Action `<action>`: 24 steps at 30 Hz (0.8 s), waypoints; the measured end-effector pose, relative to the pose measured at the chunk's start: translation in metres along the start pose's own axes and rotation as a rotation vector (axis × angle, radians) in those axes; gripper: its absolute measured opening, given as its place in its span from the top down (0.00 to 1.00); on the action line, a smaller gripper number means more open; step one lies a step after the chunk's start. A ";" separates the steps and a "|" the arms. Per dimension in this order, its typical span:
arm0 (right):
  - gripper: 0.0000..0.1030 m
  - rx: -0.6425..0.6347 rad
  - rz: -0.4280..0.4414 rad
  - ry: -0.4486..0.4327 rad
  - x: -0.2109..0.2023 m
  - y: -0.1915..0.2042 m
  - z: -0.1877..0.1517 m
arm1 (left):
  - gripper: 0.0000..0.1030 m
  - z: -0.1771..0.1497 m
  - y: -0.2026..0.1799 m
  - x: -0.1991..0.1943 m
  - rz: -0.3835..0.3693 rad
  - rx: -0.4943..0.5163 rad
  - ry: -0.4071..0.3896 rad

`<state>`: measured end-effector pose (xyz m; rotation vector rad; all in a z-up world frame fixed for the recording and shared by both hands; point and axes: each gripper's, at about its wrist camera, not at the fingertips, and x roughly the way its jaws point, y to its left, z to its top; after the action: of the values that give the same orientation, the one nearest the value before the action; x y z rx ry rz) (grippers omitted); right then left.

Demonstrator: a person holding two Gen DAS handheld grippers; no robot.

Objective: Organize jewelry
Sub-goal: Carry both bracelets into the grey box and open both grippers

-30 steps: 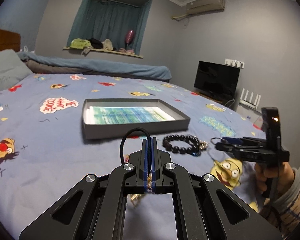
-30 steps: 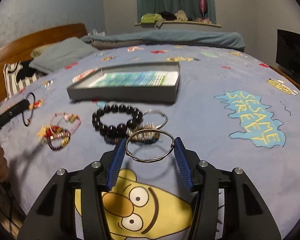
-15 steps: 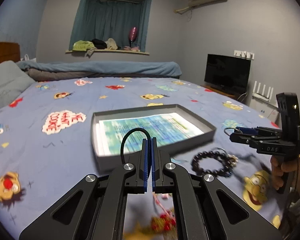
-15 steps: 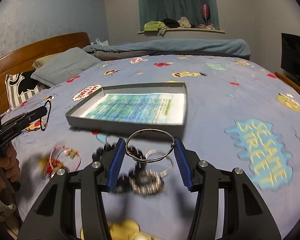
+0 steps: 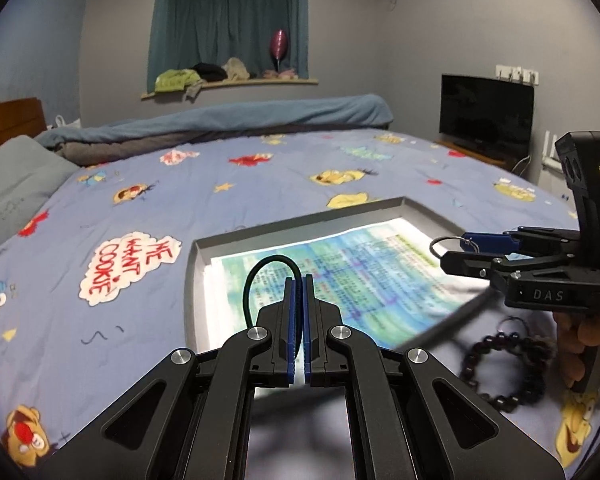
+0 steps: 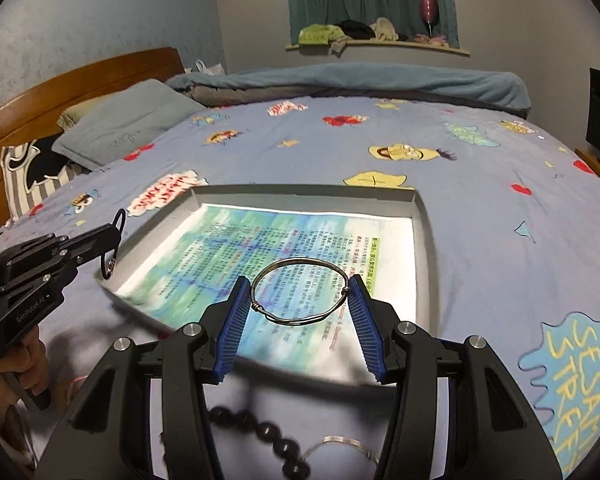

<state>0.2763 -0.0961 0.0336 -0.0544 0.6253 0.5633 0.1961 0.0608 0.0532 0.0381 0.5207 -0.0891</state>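
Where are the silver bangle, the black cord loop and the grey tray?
silver bangle (image 6: 300, 261): right wrist view, far rim.
black cord loop (image 5: 272, 259): left wrist view, top of arc.
grey tray (image 6: 425, 240): right wrist view, right wall.

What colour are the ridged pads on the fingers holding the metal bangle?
Blue pads, gripping the bangle; clearest in the right wrist view.

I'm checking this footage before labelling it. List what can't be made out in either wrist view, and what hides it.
- Black bead bracelet: motion-blurred in the left wrist view; in the right wrist view cut off by the right gripper.
- Printed sheet in the grey tray: text blurred, too small to read.
- Black cord loop: its lower end is hidden in the left gripper.
- Thin pale band: blurred, at the bottom edge.
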 end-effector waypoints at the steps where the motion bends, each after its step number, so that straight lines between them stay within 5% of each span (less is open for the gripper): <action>1: 0.51 -0.001 -0.003 0.016 0.006 -0.001 0.000 | 0.97 0.001 0.001 0.006 0.003 0.003 0.012; 14: 0.46 0.000 -0.045 0.124 0.029 -0.006 -0.006 | 0.96 -0.008 0.004 0.050 -0.040 0.010 0.164; 24: 0.32 -0.021 -0.036 0.044 0.003 -0.005 -0.011 | 0.58 -0.009 -0.004 0.032 -0.011 0.035 0.128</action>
<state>0.2752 -0.1016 0.0223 -0.0982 0.6602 0.5354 0.2191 0.0549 0.0293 0.0755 0.6477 -0.1064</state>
